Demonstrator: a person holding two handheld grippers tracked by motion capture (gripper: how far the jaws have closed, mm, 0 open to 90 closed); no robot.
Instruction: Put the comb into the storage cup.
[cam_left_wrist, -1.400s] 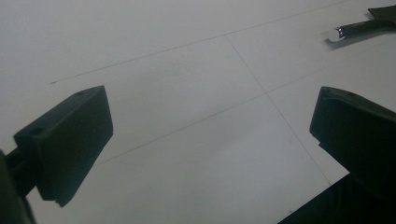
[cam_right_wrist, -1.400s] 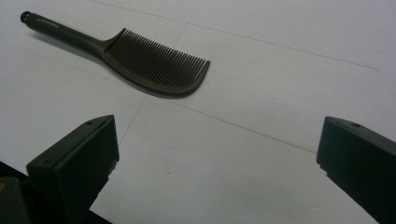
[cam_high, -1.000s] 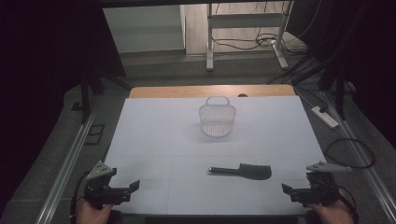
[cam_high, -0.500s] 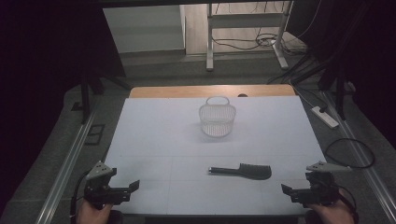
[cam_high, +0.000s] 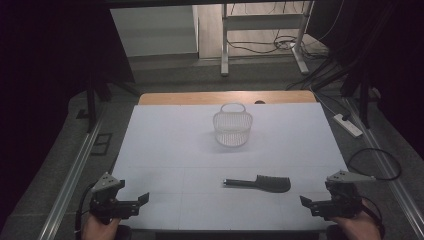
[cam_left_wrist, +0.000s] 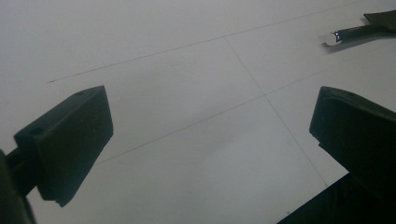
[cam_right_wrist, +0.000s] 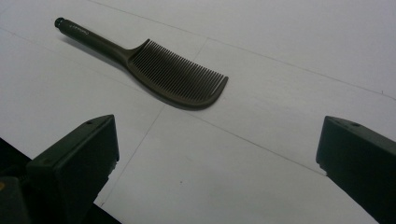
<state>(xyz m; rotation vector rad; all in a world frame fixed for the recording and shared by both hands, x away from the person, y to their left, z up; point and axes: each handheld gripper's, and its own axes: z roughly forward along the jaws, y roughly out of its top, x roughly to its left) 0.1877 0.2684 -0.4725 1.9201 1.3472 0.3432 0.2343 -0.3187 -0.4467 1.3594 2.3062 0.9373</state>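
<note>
Your left gripper (cam_high: 142, 199) sits at the lower left of the high view, jaws spread wide and holding nothing. Your right gripper (cam_high: 306, 201) sits at the lower right, its jaws likewise spread apart and empty. Between them, in the lower middle of the frame and nearer your right hand, lies the comb (cam_high: 260, 183) flat on the white table (cam_high: 170, 145). It is dark, with a slim round handle pointing toward the left of the frame and a curved back carrying one row of fine teeth. In the right gripper view the comb (cam_right_wrist: 154, 67) fills the upper left, well apart from both jaws. A white wire basket (cam_high: 232, 125) stands upright above the comb, toward the frame's centre.
</note>
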